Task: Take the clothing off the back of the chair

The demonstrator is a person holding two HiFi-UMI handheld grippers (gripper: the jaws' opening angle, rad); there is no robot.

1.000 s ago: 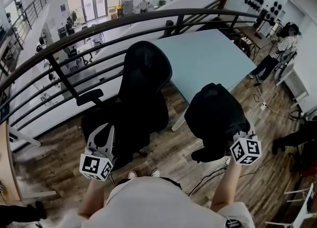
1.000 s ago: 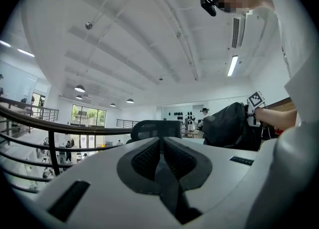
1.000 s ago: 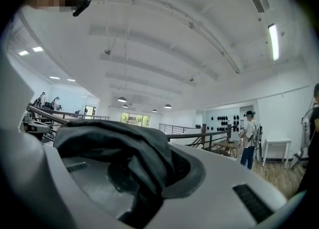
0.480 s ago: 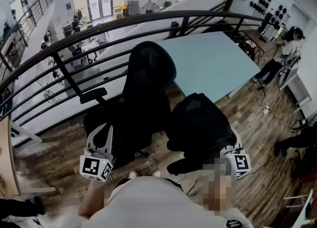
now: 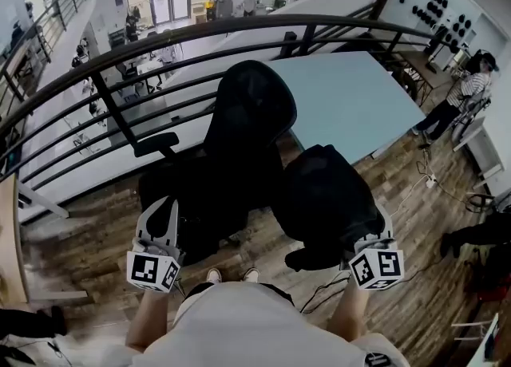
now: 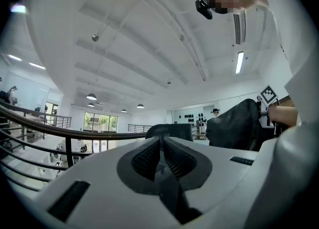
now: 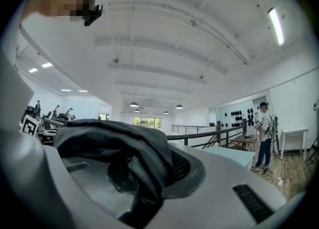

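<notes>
The black office chair [image 5: 239, 130] stands in front of me by the railing, its backrest bare; its top also shows in the left gripper view [image 6: 169, 130]. A black piece of clothing [image 5: 327, 198] hangs bunched to the right of the chair, off the backrest. My right gripper [image 5: 361, 239] is shut on it, and the dark cloth [image 7: 117, 146] drapes over the jaws of the right gripper [image 7: 152, 175] and hides the pads. My left gripper [image 5: 162, 218] is held low at the chair's left side; its jaws [image 6: 161, 146] meet with nothing between them.
A black metal railing [image 5: 160, 42] runs behind the chair, with a drop to a lower floor beyond. A light blue table [image 5: 343, 94] stands at the right of the chair. Cables [image 5: 323, 292] lie on the wooden floor. A person [image 5: 467, 86] stands far right.
The right gripper has carried the black clothing leftward, from over the floor by the table to right beside the chair. The left gripper has hardly shifted.
</notes>
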